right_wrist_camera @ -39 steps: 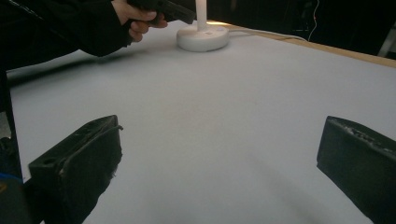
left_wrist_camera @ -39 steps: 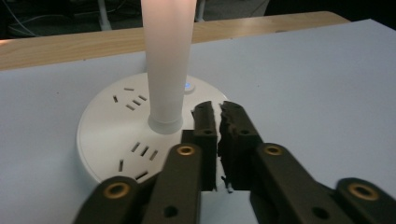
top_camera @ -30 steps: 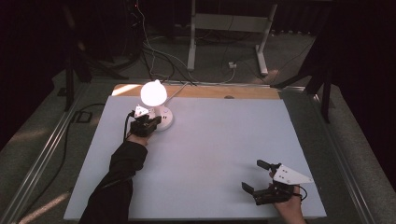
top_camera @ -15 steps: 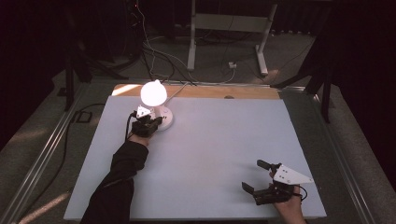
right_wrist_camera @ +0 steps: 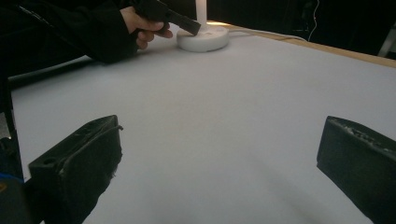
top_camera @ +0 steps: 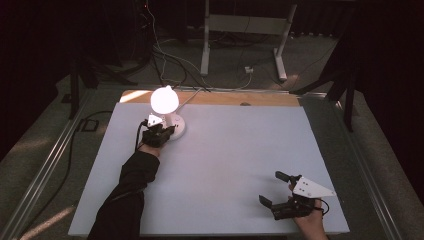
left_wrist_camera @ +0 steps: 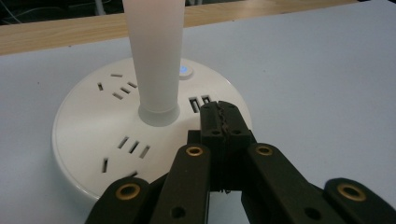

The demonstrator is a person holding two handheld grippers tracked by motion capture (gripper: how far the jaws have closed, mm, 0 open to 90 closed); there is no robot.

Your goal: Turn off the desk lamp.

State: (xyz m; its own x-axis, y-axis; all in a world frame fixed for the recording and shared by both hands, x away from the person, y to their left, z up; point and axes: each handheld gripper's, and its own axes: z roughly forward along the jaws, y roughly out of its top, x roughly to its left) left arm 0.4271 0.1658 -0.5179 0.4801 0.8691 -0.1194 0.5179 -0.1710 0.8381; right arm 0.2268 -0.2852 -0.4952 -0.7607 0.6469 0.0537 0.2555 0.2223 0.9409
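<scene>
The lamp (top_camera: 165, 107) stands near the far left corner of the table (top_camera: 235, 150); its round top (top_camera: 164, 99) glows bright white; a white stem (left_wrist_camera: 154, 56) goes straight down into a flat round base (left_wrist_camera: 88, 135); the base has small plug slots on top and a little button with a blue light (left_wrist_camera: 186, 71).

The left gripper (top_camera: 169, 132) sits right at the lamp; its two black jaws are pressed tight together with nothing between them; the closed tip rests over the top of the base, just beside the stem, near the slots; I cannot tell if the tip really touches the base; the person's hand (right_wrist_camera: 144, 25) holds the gripper, and a black sleeve (top_camera: 132, 185) lies across the table behind it.

The right gripper (top_camera: 275, 189) is far from the lamp, down at the near right part of the table; its jaws are spread wide apart and hold nothing; bare white table shows between them; a grey three-cornered plate (top_camera: 312, 188) sits on top of it.

A strip of wood (top_camera: 260, 98) runs along the far edge of the table; behind it, on the dark floor, lie cables (top_camera: 170, 55) and the feet of a metal stand (top_camera: 245, 30).
</scene>
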